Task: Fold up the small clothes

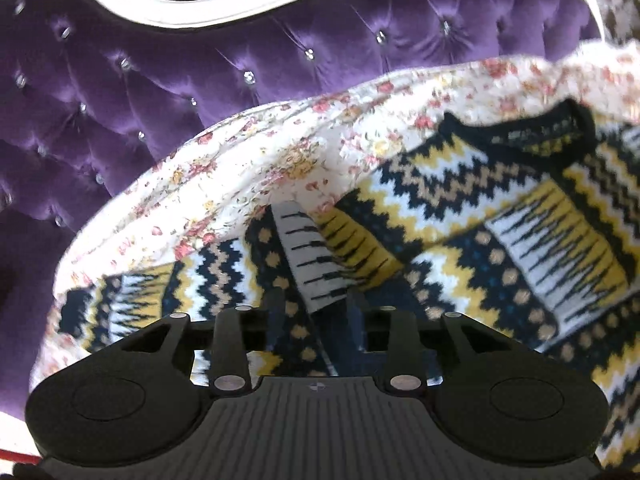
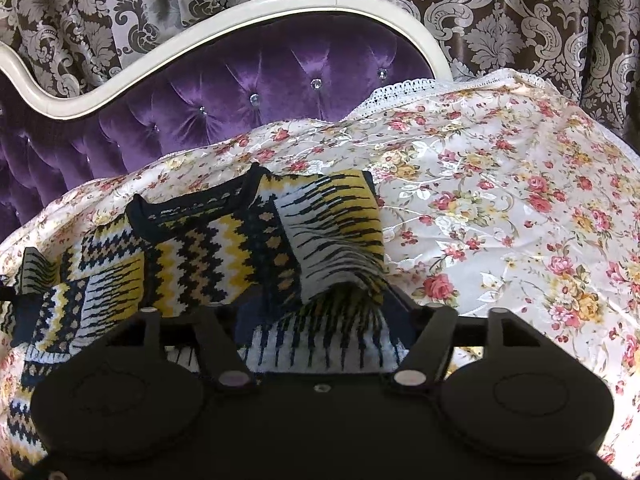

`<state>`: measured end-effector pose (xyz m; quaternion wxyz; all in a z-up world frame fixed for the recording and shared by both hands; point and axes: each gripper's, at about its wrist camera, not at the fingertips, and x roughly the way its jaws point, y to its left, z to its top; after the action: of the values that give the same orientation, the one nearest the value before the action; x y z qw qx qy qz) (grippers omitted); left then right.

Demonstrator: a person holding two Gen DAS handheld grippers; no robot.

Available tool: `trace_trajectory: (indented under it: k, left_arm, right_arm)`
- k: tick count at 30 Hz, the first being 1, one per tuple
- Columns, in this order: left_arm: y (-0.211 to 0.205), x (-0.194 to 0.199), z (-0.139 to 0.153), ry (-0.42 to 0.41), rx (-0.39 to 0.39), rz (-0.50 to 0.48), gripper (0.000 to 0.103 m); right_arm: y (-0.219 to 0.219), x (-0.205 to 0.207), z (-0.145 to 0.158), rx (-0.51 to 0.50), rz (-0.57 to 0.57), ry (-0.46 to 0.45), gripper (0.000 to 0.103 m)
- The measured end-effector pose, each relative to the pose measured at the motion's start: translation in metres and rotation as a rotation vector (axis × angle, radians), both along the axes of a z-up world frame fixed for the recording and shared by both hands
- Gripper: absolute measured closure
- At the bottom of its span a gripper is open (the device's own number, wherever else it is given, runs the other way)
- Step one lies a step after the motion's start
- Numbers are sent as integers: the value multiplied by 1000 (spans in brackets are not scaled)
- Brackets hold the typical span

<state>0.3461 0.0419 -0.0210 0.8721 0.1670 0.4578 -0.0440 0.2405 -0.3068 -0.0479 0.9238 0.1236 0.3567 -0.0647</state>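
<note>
Sleeves of the sweater [image 2: 224,248] lie folded over its body, further folds remain, and both hand-held grippers, left [image 1: 316,300] and right [image 2: 320,320], stand open above it.

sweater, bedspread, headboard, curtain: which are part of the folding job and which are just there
In the job:
sweater
left tool
right tool

Just there:
floral bedspread, only the surface underneath
purple headboard
curtain

You can read no text anywhere; the neck label [image 2: 170,213] inside the sweater [image 2: 224,256] collar, at ten o'clock, is too blurred to make out.
</note>
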Motion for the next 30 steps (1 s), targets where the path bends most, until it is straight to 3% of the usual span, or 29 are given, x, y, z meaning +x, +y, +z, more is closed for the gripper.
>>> trace_trajectory:
  k: [4, 6, 14, 19, 24, 26, 28, 30]
  left_arm:
    - [11, -5, -1, -6, -149, 79, 55]
    - [15, -7, -1, -11, -194, 111, 54]
    - [35, -19, 0, -81, -277, 164, 53]
    - [53, -24, 0, -106, -328, 175, 47]
    - [85, -27, -3, -102, -434, 223, 42]
    - [104, -27, -4, -97, -491, 270, 41]
    - [121, -28, -3, -129, -513, 300, 41]
    - [136, -30, 0, -195, -480, 307, 41]
  right_arm:
    - [3, -1, 2, -23, 0, -7, 27]
    - [4, -2, 3, -28, 1, -11, 24]
    - [10, -5, 8, -60, 0, -34, 22]
    - [16, -6, 9, -67, 10, -51, 18]
    - [22, -10, 13, -37, 39, -102, 0]
    - [26, -12, 15, -16, 52, -124, 0]
    - [29, -13, 16, 5, 69, -148, 0]
    - [33, -16, 18, 27, 91, -179, 0]
